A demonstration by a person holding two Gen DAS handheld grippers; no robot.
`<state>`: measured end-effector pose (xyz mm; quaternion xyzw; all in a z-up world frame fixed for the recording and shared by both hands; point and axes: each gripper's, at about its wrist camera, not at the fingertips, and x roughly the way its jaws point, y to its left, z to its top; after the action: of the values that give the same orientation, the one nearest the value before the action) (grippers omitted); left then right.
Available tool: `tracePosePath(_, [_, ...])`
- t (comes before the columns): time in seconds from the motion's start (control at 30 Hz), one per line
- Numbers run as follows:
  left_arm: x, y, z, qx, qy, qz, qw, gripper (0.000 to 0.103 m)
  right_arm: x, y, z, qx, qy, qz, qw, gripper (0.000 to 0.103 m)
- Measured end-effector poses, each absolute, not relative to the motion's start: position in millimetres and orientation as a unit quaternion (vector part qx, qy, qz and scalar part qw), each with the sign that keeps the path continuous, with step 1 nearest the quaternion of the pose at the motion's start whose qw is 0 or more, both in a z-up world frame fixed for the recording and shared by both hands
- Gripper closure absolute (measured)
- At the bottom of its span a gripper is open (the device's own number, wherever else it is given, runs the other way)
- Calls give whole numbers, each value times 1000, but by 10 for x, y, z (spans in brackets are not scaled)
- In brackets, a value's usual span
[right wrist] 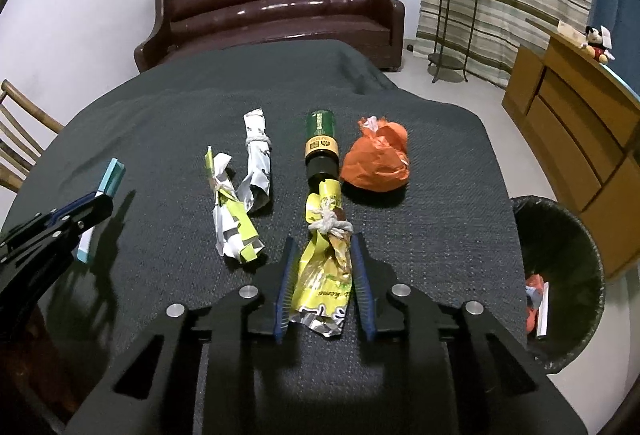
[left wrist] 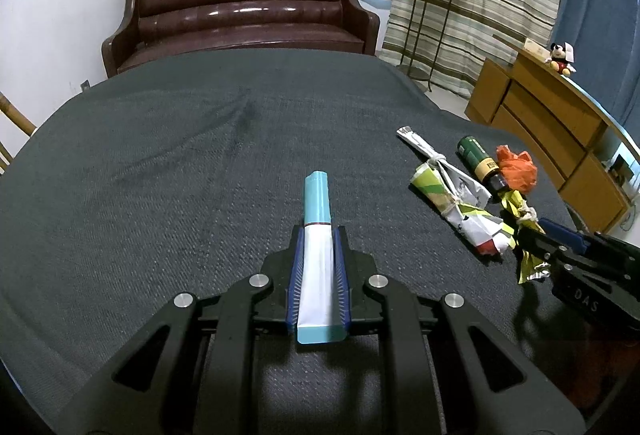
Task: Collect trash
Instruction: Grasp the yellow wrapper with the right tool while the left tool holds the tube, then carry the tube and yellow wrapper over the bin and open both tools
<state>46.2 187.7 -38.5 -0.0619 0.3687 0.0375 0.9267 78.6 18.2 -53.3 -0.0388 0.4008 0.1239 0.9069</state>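
My left gripper (left wrist: 319, 231) is shut on a long white and teal box (left wrist: 317, 235) and holds it over the dark cloth table (left wrist: 160, 163); the box also shows in the right wrist view (right wrist: 105, 195). My right gripper (right wrist: 322, 239) is open around a yellow wrapper tied with string (right wrist: 324, 259), its fingers apart on either side of it. Beyond it lie a green bottle (right wrist: 320, 139), an orange crumpled bag (right wrist: 376, 163), a green-white tied wrapper (right wrist: 232, 219) and a white tied wrapper (right wrist: 258, 163).
A black bin (right wrist: 560, 275) with some trash inside stands on the floor to the right of the table. A brown sofa (right wrist: 280, 7) is behind the table, a wooden cabinet (right wrist: 580, 139) at the right, a wooden chair (right wrist: 20, 139) at the left.
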Motion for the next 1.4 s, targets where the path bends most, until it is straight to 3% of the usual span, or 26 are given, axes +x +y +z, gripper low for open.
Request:
tracePosePath(0.13, [447, 1866, -393, -65, 366, 34, 928, 88, 753, 143, -516, -33, 395, 128, 909, 81])
tracePosePath(0.57, [348, 1523, -322, -60, 355, 5, 933, 88, 590, -85, -372, -25, 357, 121, 926, 81])
tracePosePath(1.4, [735, -313, -80, -3, 319, -133, 938, 88, 606, -1536, -81, -21, 272, -41, 961, 81])
